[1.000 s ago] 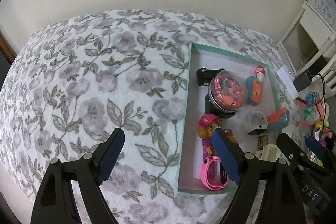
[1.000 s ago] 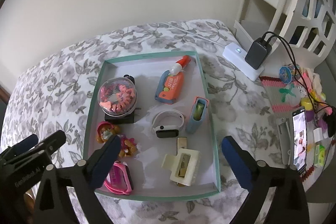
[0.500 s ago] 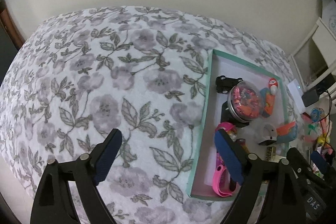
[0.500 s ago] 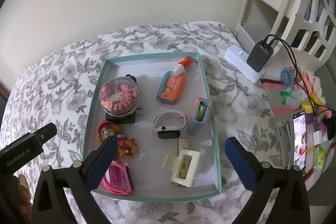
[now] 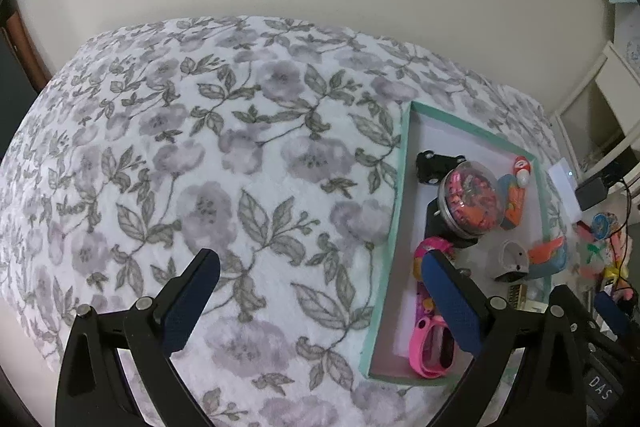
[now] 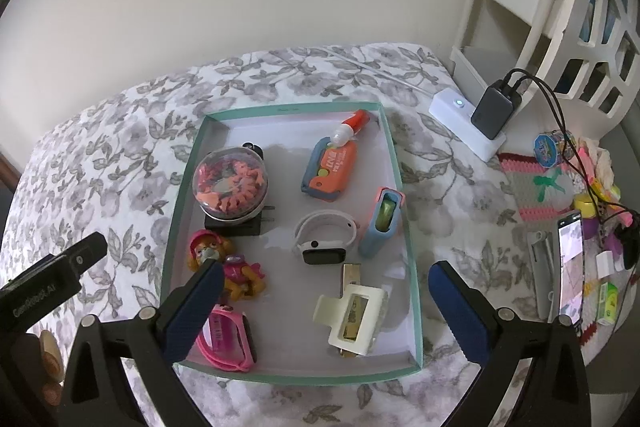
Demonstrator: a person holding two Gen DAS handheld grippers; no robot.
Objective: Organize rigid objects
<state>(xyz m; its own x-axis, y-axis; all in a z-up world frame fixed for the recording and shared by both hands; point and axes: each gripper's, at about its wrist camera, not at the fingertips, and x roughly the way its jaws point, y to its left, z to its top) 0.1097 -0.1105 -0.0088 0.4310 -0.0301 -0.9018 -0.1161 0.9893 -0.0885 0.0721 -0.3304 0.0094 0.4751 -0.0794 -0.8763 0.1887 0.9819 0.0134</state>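
The flowered bedspread is filling most of the left wrist view, soft ground where anything dropped may be rolling away. The tray is sitting mid-frame in the right wrist view, crowded with a clear dome, white watch, cream clip, pink watch and doll. The left gripper, jaws just opening wide, is holding nothing; the right gripper is gaping empty over the tray. Reaching in likely risks nudging neighbours.
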